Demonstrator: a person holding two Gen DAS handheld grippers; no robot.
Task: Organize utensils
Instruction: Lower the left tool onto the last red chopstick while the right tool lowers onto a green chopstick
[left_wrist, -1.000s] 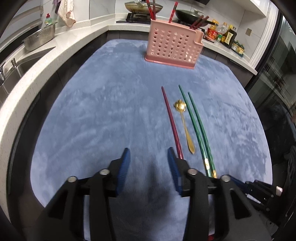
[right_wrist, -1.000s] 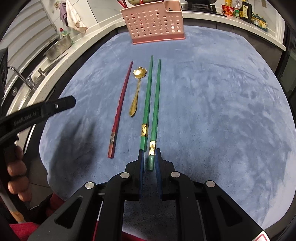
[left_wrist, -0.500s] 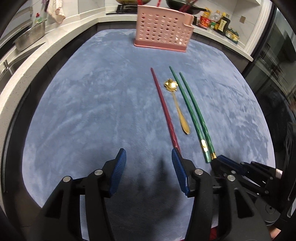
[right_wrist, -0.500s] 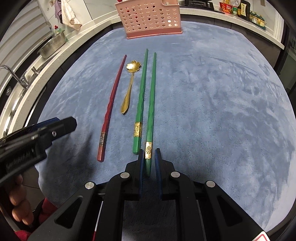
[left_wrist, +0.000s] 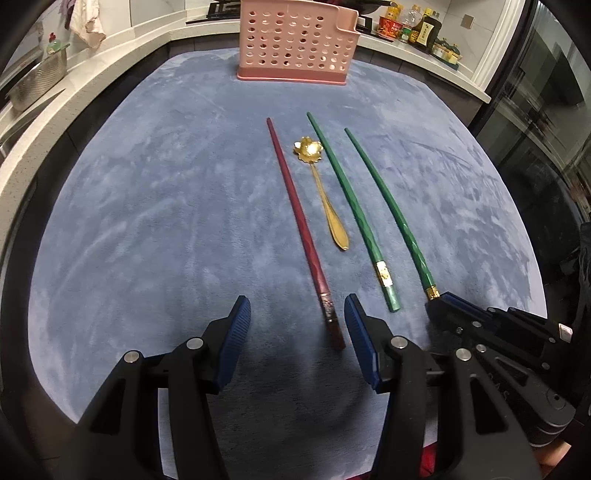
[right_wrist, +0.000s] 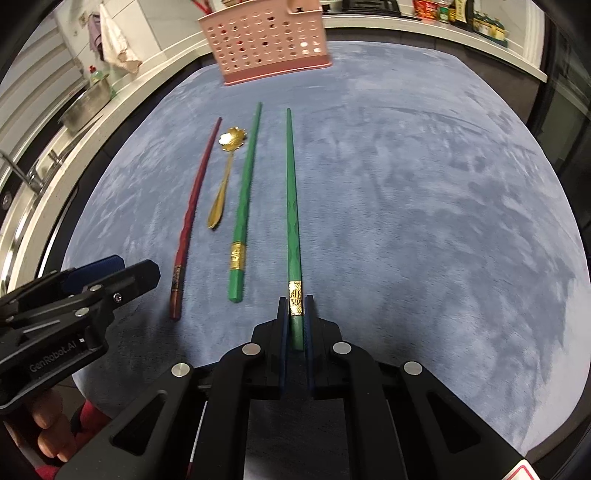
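Desk (right_wrist: 424, 206): right half bare to its edge; rack (right_wrist: 266, 48) at far edge | right hand-held gripper (right_wrist: 295, 306) clenched on green chopstick (right_wrist: 291, 206) butt | left hand-held gripper (left_wrist: 297, 314) spread wide, red chopstick (left_wrist: 299, 225) butt between fingers | spoon (left_wrist: 325, 195), second green chopstick (left_wrist: 351, 206) lie between.

Four utensils lie side by side on the mat (left_wrist: 147, 221) — from left to right, a lone chopstick (left_wrist: 299, 225), a spoon (left_wrist: 321, 188), then two paired chopsticks (left_wrist: 351, 206) (right_wrist: 291, 199). The rack (left_wrist: 295, 40) stands behind them at the mat's far edge — the counter (left_wrist: 110, 55) beyond it.
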